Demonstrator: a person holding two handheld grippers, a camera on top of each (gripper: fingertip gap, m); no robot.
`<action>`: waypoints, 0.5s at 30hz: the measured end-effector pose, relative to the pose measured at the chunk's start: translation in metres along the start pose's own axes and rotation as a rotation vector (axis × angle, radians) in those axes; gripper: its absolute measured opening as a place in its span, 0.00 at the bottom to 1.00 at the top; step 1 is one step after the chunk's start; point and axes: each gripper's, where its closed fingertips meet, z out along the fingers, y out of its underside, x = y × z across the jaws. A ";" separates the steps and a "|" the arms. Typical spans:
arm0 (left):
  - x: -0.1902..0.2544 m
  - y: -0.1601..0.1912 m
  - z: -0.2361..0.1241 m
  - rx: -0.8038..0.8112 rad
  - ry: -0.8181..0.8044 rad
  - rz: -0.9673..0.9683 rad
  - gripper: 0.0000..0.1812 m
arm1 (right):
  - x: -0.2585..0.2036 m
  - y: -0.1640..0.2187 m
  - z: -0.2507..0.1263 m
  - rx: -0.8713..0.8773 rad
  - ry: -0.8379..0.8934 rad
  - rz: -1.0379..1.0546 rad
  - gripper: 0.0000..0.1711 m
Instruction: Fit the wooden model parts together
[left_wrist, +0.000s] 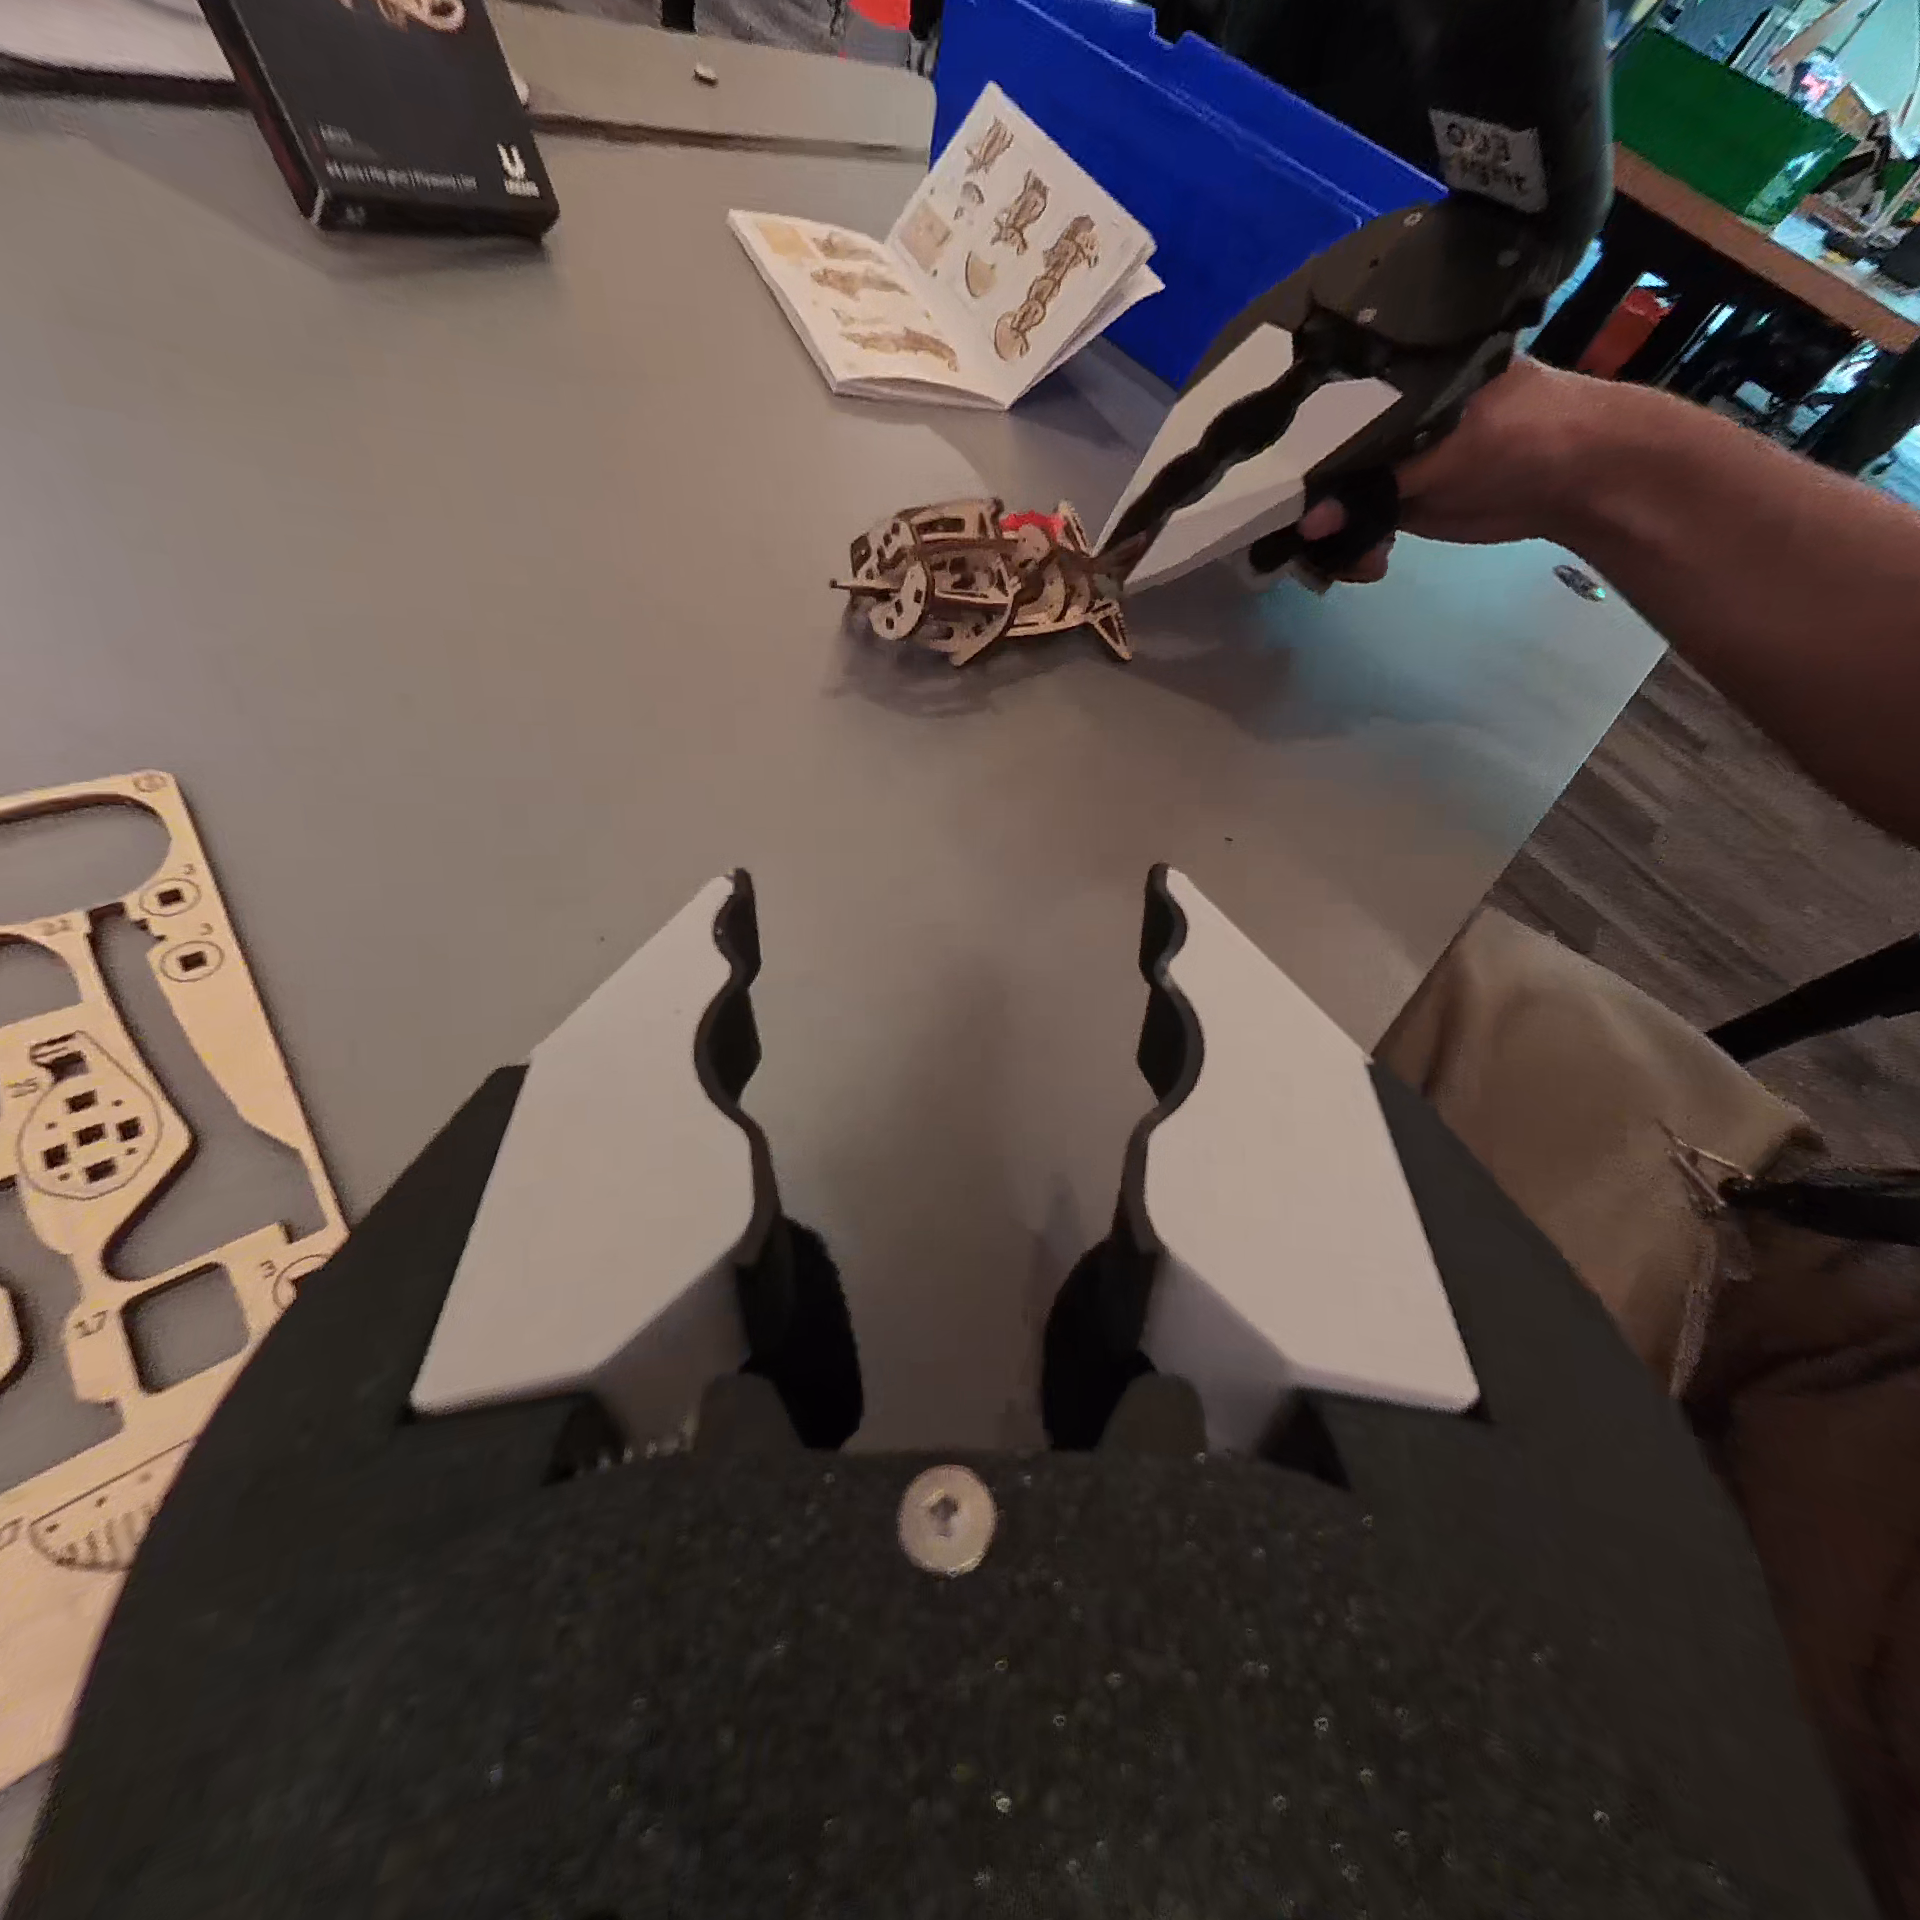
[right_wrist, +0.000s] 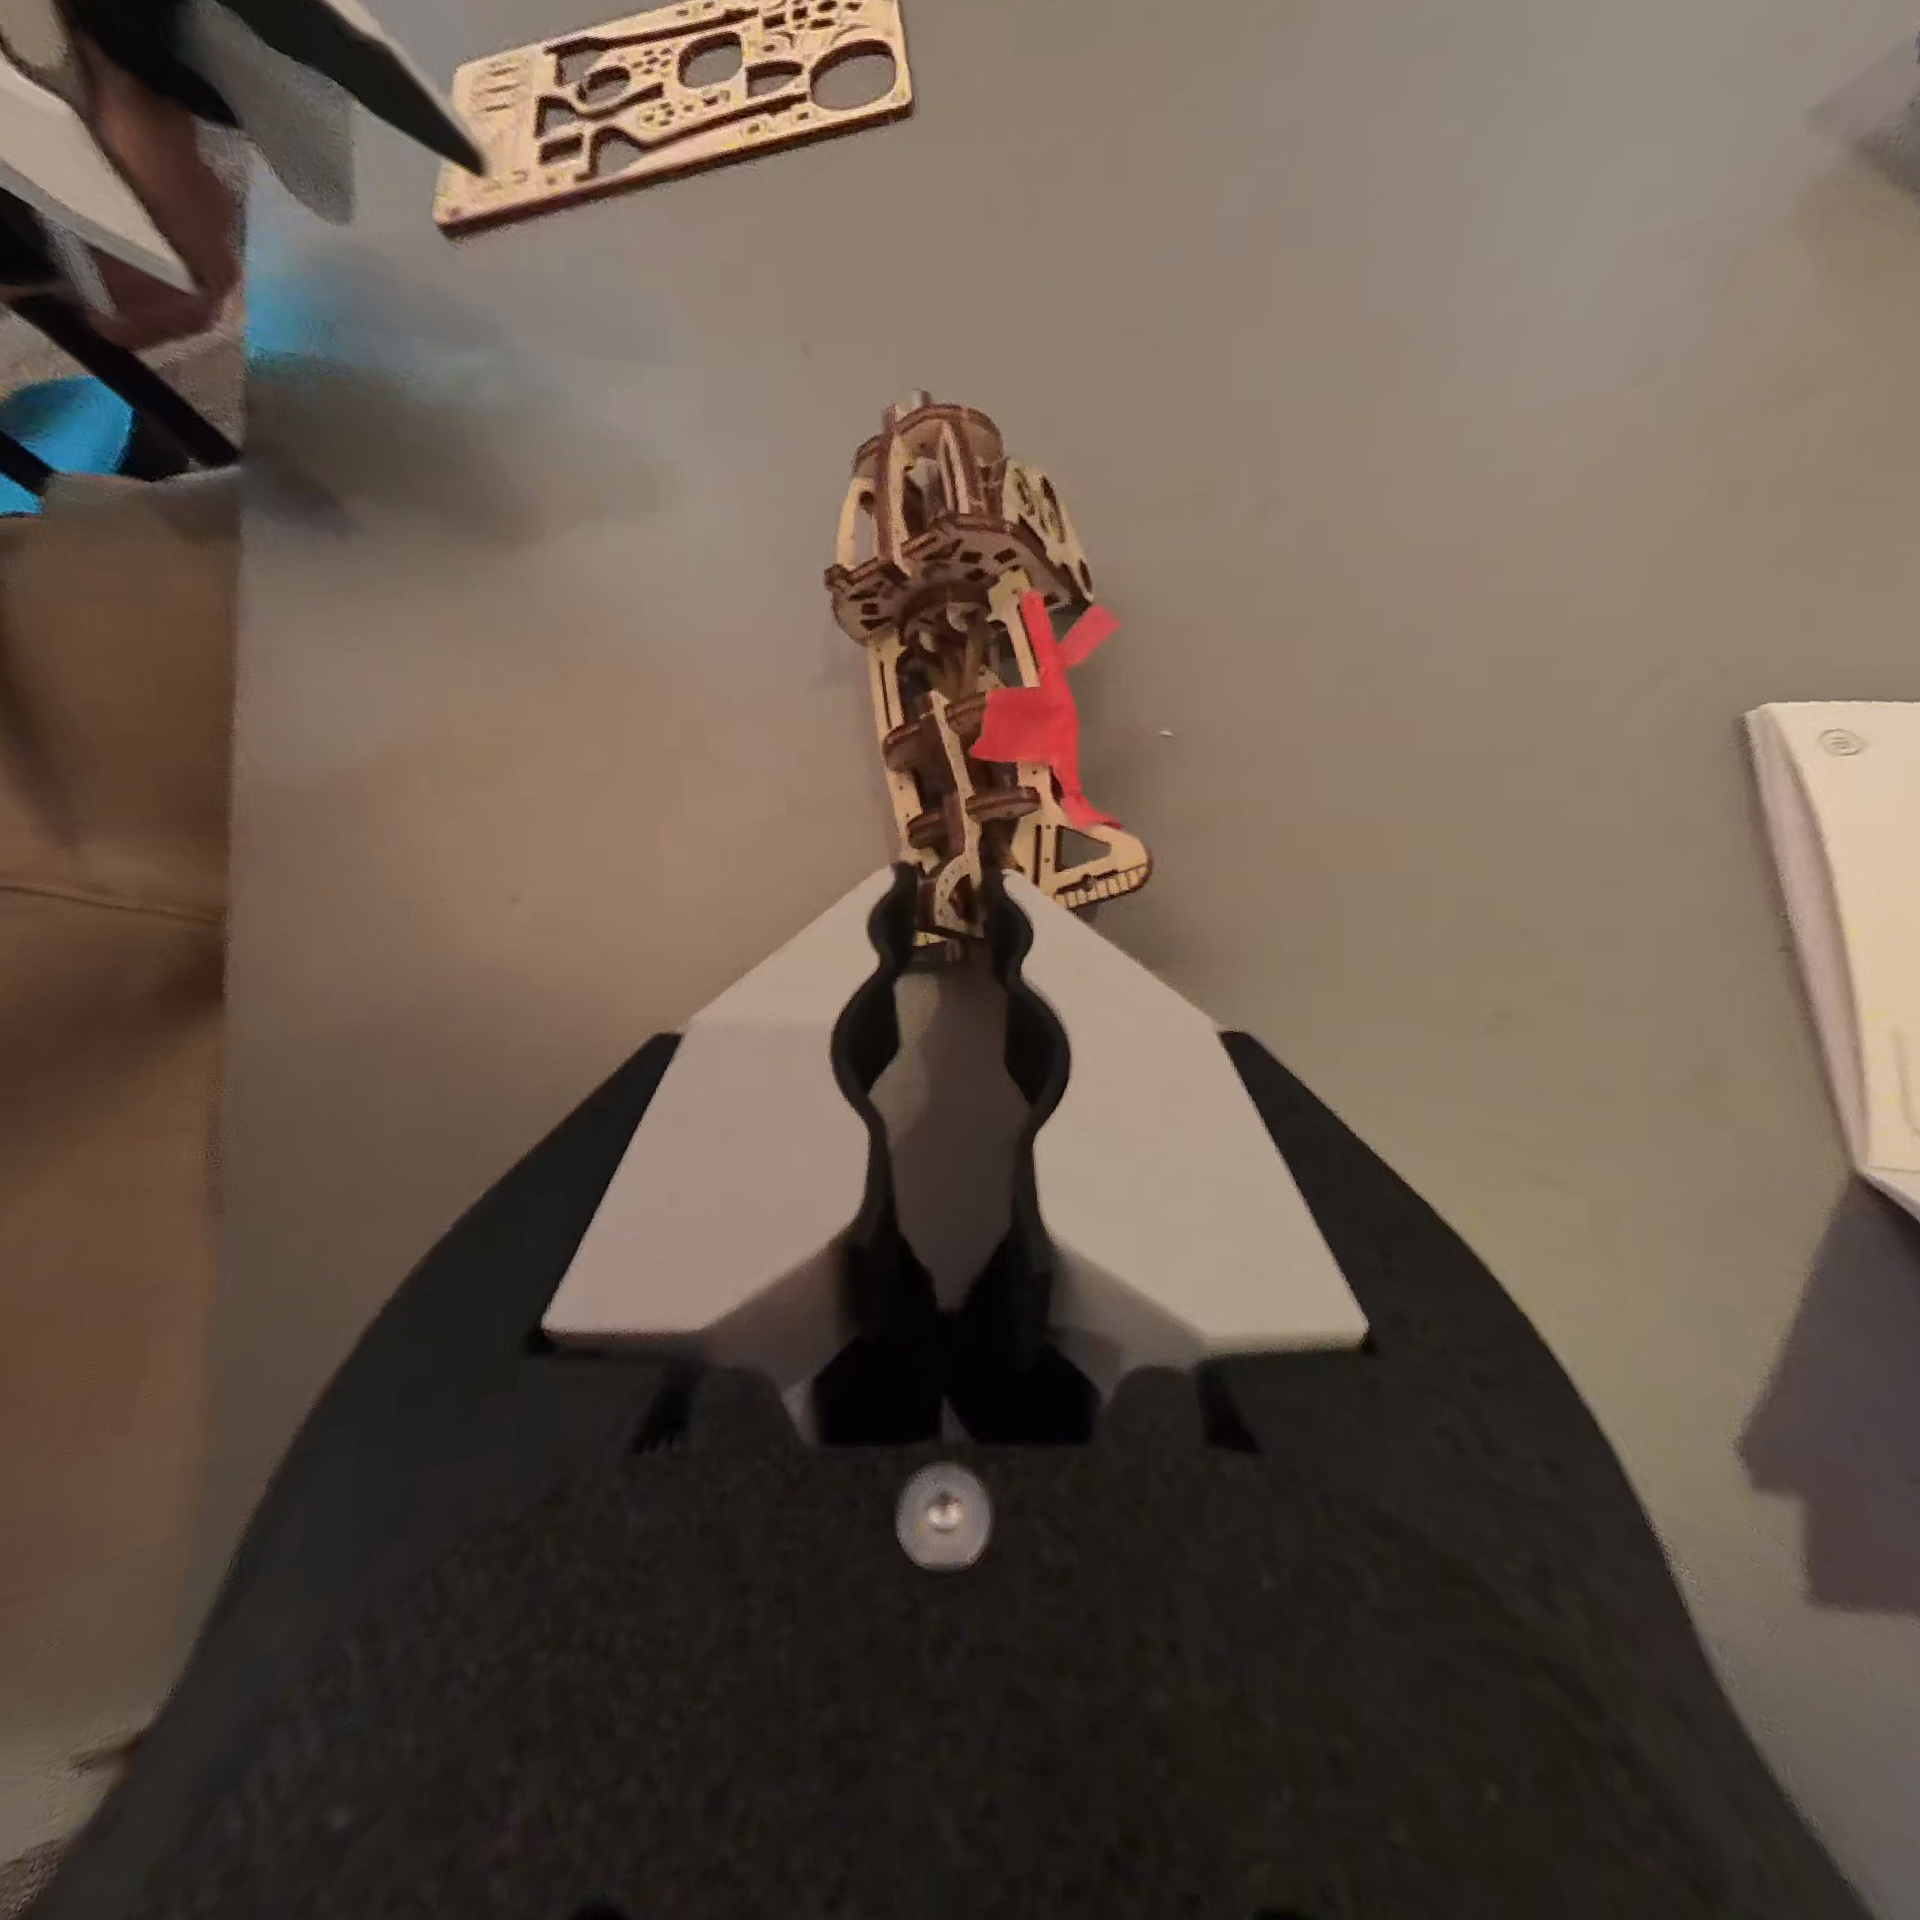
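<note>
A small wooden model (left_wrist: 977, 582) with red tape on it lies on the grey table (left_wrist: 520, 520). My right gripper (left_wrist: 1114, 566) is shut on the model's near end; the right wrist view shows its tips (right_wrist: 954, 899) pinching that end of the model (right_wrist: 966, 665). My left gripper (left_wrist: 948, 883) is open and empty, well short of the model. A punched-out wooden parts sheet (left_wrist: 114, 1122) lies flat at my left; it also shows in the right wrist view (right_wrist: 675, 104).
An open instruction booklet (left_wrist: 956, 281) leans against a blue bin (left_wrist: 1174, 197) behind the model. A black box (left_wrist: 384, 104) stands at the back left. The table edge (left_wrist: 1558, 810) runs on the right. White paper (right_wrist: 1839, 935) lies right of the model. The gap from one gripper's tips to the other's is roughly 20 cm.
</note>
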 end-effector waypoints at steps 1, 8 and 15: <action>0.000 0.000 0.003 -0.005 0.018 -0.014 0.39 | -0.003 0.000 0.000 0.000 -0.015 0.018 0.09; -0.010 -0.013 0.014 -0.013 0.046 0.016 0.36 | -0.006 -0.011 -0.036 0.097 0.105 0.123 0.19; -0.015 -0.031 0.040 -0.030 0.119 0.038 0.32 | -0.021 -0.015 -0.053 0.239 0.403 0.244 0.19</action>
